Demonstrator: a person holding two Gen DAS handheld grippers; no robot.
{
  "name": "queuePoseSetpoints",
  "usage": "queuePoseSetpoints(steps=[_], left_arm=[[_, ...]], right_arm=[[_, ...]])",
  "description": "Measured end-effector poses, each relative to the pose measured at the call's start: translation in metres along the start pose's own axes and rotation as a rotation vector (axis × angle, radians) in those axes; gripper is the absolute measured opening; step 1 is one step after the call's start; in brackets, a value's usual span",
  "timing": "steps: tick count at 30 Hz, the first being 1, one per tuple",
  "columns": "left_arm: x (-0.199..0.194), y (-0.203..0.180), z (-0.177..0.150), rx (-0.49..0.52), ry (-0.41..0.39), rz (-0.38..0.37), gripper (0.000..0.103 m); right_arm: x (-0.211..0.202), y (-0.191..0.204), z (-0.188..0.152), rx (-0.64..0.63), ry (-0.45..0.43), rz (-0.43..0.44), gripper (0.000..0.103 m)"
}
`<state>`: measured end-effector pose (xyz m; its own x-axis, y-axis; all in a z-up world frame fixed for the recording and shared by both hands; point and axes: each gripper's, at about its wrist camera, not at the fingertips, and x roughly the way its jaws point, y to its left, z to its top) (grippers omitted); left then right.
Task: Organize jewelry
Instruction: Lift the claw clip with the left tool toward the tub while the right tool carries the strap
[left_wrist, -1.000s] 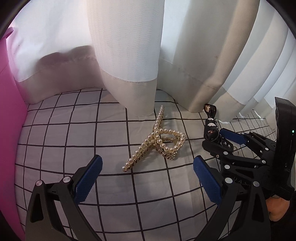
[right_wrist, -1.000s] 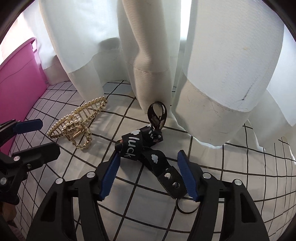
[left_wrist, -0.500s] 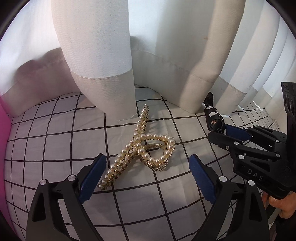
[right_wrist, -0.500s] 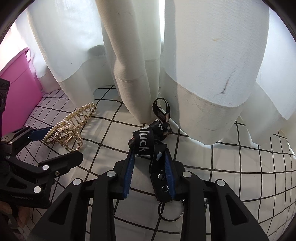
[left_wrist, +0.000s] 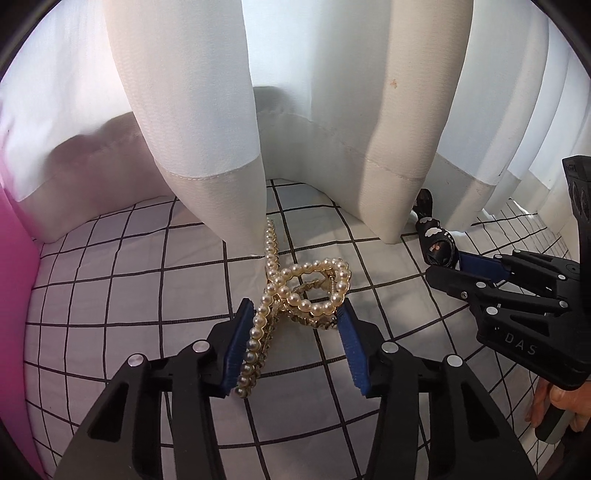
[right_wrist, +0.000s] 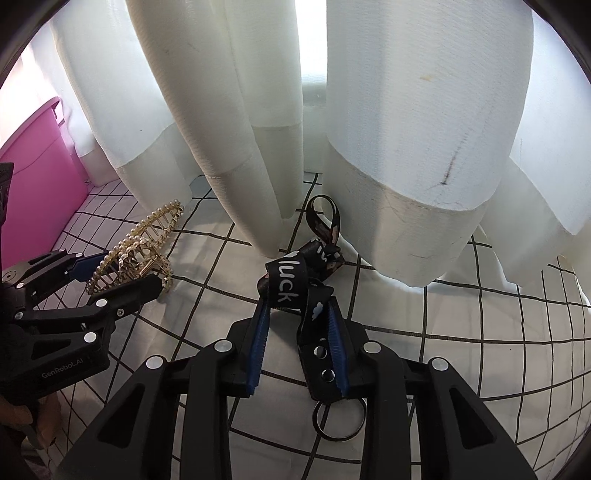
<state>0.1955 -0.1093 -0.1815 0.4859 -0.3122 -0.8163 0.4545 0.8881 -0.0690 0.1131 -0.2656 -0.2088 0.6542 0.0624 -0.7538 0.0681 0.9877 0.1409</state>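
In the left wrist view, the left gripper (left_wrist: 291, 343) is reaching up from the bottom centre of the frame, and its jaws are closing around the pearl hair claw (left_wrist: 295, 291), which is lying on the grid-patterned cloth (left_wrist: 129, 295) in the middle of the picture. The left blue pad is touching the claw's long beaded edge and the right pad is sitting against its looped end, so the claw is caught between them. One beaded arm is stretching toward the upper centre, ending at the hem of the white curtain (left_wrist: 192, 110) hanging across the top. In the right wrist view, the right gripper (right_wrist: 299, 339) is occupying the lower centre, its jaws closing on the black strap keychain (right_wrist: 286, 284) printed with "luck" and small clouds; both blue pads are pressing the strap's sides. The strap's metal ring (right_wrist: 338, 421) is lying on the cloth below the pads, and its loop is curling toward the curtain above. A pink bin (right_wrist: 40, 158) is standing at the left edge of that frame, well apart from the strap.
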Motion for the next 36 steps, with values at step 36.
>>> queuePoseSetpoints(steps=[36], left_arm=[[-0.105,-0.027,-0.061,-0.126,-0.030,0.037,0.037]], right_arm=[[-0.106,-0.027,-0.072,0.066,0.010,0.182,0.027]])
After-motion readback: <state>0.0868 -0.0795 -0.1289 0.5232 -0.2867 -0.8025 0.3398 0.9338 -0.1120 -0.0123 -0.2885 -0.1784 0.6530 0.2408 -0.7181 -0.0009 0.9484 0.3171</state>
